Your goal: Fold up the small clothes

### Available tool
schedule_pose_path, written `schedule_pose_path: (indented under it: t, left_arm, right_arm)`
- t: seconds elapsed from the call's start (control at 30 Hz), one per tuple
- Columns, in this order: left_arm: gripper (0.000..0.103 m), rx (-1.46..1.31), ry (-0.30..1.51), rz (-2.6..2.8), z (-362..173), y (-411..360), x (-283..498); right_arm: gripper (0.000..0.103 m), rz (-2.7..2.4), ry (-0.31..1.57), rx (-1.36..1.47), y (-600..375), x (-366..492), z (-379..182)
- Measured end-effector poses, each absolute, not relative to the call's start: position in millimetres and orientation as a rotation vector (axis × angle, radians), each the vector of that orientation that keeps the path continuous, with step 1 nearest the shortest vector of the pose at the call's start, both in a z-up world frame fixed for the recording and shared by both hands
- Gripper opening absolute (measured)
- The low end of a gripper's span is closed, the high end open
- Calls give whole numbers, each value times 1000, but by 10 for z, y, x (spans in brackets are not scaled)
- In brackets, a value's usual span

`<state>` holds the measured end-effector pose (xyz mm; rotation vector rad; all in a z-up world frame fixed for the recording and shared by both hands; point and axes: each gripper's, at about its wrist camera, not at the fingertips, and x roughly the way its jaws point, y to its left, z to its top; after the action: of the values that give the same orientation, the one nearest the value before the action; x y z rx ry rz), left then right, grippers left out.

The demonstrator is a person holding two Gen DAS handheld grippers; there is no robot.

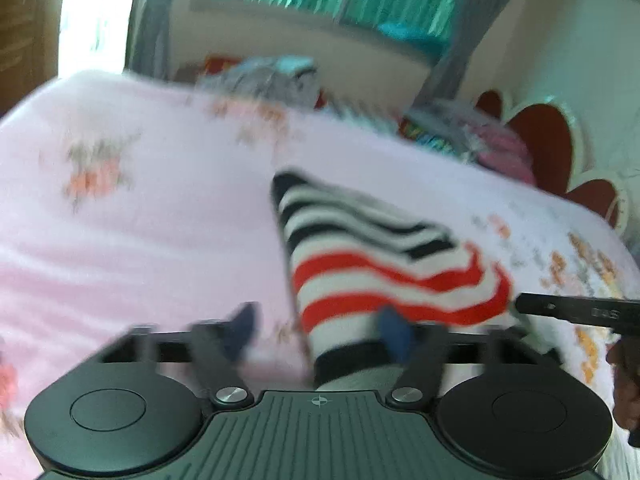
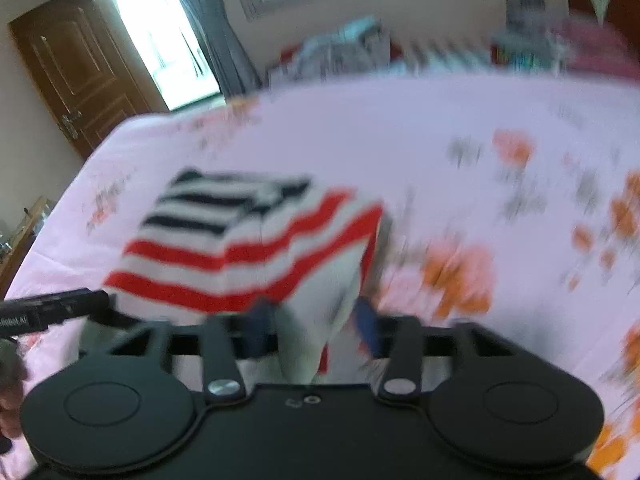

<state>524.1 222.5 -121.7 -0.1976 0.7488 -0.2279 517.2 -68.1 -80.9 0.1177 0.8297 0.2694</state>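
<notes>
Stripes of red, navy and white marked one small knitted garment (image 1: 384, 264), lifted above the pink floral bedsheet (image 1: 140, 220), probably so a fold could drop. Two grippers held it: the left gripper (image 1: 320, 332) stood wide, cloth only against its right finger; the right gripper (image 2: 316, 328) pinched a hanging edge (image 2: 308, 344).

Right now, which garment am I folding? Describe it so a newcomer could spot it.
Start at the pink floral bedsheet covering the bed. In its middle lies the striped garment, right before both grippers. Only it carries bold stripes, black-and-white at the far end, red-and-white nearer, unlike the blurred pile of clothes beyond.
</notes>
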Motion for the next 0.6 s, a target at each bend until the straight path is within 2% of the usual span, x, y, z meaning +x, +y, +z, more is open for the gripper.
schedule_pose_path:
  t: [0.07, 0.13, 0.27, 0.4, 0.47, 0.6]
  left_arm:
    - [49, -162, 725, -283, -1117, 2123, 5284]
    - [49, -70, 736, -318, -1102, 1927, 5404]
    - [49, 131, 852, -310, -1441, 1621, 5660]
    - [48, 46, 835, -313, -1418, 1741, 5621]
    - [48, 36, 811, -328, -1327, 1781, 5489]
    - [48, 30, 796, -357, -1244, 1822, 5154]
  right_arm:
    - [18, 299, 806, 65, -606, 5219, -764]
    - [17, 298, 821, 13, -517, 5337, -808]
    - [8, 247, 939, -65, -430, 5628, -1117]
    - [8, 257, 939, -72, -446, 5587, -1090]
    - [13, 280, 911, -51, -452, 5449, -960]
    - [14, 346, 867, -21, -474, 5059, -739]
